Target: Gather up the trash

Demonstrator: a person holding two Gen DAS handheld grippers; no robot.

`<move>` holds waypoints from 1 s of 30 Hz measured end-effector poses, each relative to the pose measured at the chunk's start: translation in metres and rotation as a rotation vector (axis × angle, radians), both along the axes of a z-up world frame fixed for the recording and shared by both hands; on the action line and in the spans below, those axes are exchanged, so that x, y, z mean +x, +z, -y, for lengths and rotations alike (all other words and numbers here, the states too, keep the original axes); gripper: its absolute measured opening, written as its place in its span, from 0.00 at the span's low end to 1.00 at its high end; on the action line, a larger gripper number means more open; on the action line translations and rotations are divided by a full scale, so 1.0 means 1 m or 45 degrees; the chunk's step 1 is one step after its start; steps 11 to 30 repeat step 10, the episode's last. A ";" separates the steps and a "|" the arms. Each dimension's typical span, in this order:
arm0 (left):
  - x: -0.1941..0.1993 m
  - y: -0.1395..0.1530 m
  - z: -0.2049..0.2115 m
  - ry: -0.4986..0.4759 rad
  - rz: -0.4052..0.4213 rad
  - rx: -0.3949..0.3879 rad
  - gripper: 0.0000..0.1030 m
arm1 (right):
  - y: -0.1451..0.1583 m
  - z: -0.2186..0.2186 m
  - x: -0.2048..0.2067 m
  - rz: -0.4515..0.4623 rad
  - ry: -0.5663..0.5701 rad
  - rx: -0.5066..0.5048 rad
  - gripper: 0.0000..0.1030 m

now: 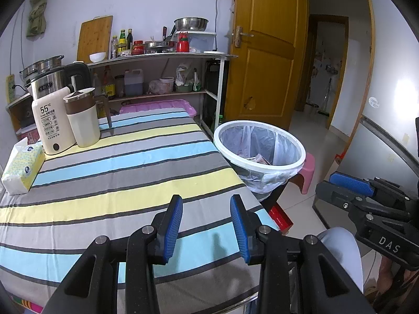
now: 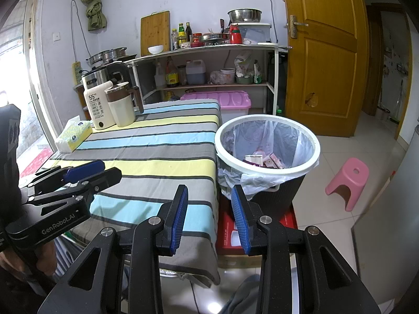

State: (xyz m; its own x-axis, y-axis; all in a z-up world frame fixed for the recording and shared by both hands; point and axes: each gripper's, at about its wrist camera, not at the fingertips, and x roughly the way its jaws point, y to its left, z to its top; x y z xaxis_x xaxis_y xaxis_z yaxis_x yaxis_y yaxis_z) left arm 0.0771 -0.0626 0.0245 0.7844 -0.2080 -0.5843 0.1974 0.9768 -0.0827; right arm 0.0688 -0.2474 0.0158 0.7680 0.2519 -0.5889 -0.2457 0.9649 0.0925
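Note:
A white-rimmed trash bin (image 1: 301, 154) (image 2: 315, 154) with a clear bag liner stands off the right edge of the striped table (image 1: 125, 162) (image 2: 157, 146). Wrappers and paper scraps (image 2: 262, 160) (image 1: 260, 159) lie at its bottom. My left gripper (image 1: 208, 204) hovers open over the table's near right corner, nothing between its blue pads. My right gripper (image 2: 209, 193) hangs open past the table's edge, just short of the bin, also holding nothing. Each gripper shows in the other's view: the right gripper (image 1: 324, 183) at the right, the left gripper (image 2: 111, 168) at the left. No loose trash shows on the cloth.
A tissue pack (image 1: 22, 168), a cream thermos kettle (image 1: 52, 125) and a lidded cup (image 1: 82, 120) stand at the table's far left. A red box (image 2: 230, 233) sits under the bin, a pink stool (image 2: 348, 180) on the floor right, a cluttered shelf (image 2: 209, 49) behind.

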 end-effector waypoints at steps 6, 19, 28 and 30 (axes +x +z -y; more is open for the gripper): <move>-0.001 -0.001 -0.002 0.011 -0.001 -0.002 0.37 | 0.000 0.000 0.000 -0.001 0.000 0.000 0.35; -0.001 0.000 -0.001 0.016 0.001 -0.006 0.37 | 0.000 0.000 0.000 -0.003 -0.002 0.000 0.35; -0.001 0.000 -0.001 0.016 0.001 -0.006 0.37 | 0.000 0.000 0.000 -0.003 -0.002 0.000 0.35; -0.001 0.000 -0.001 0.016 0.001 -0.006 0.37 | 0.000 0.000 0.000 -0.003 -0.002 0.000 0.35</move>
